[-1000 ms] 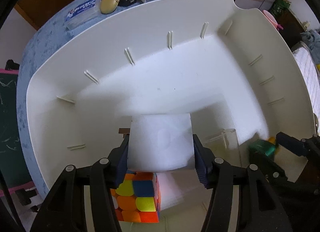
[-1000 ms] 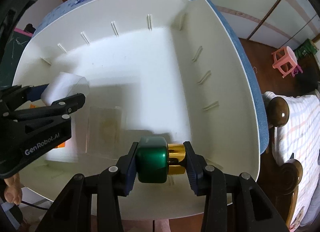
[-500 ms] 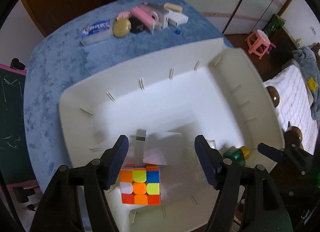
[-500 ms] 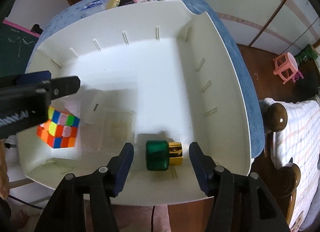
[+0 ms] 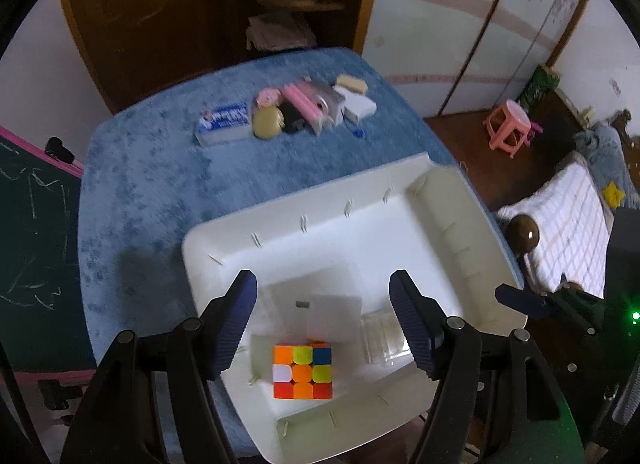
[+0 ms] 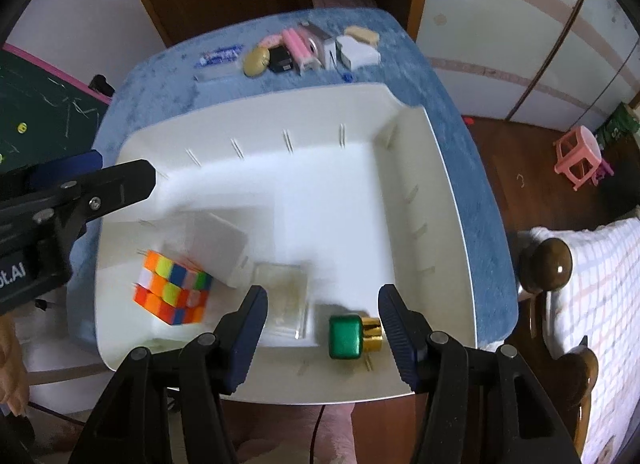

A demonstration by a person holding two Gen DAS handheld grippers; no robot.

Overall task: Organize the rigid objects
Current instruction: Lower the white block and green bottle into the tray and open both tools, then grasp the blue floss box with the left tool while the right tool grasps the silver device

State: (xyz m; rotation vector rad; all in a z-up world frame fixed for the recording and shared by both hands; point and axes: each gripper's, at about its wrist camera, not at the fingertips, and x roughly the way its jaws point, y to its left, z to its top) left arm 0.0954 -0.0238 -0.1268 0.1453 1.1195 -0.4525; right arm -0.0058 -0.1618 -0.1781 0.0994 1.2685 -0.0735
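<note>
A white tray (image 5: 448, 199) (image 6: 400, 131) sits on the blue table. In it lie a colourful cube (image 5: 302, 370) (image 6: 173, 292), a white box (image 5: 320, 314) (image 6: 218, 250), a clear plastic case (image 5: 382, 338) (image 6: 286, 302) and a green and gold bottle (image 6: 354, 336). My left gripper (image 5: 324, 324) is open and empty, raised above the white box and cube. My right gripper (image 6: 322, 324) is open and empty, raised above the bottle and the clear case.
At the table's far edge lies a cluster of small items: a blue and white tube box (image 5: 224, 123) (image 6: 218, 59), a tan oval object (image 5: 267, 121) (image 6: 256, 59), a pink item (image 5: 302, 101) (image 6: 298, 45) and a white box (image 5: 360, 105) (image 6: 358, 53). A bed and a pink stool (image 5: 510, 127) stand to the right.
Both grippers opened and pulled up and back from the tray. The left let go of the white box beside the cube; the right let go of the green bottle near the tray's front.
</note>
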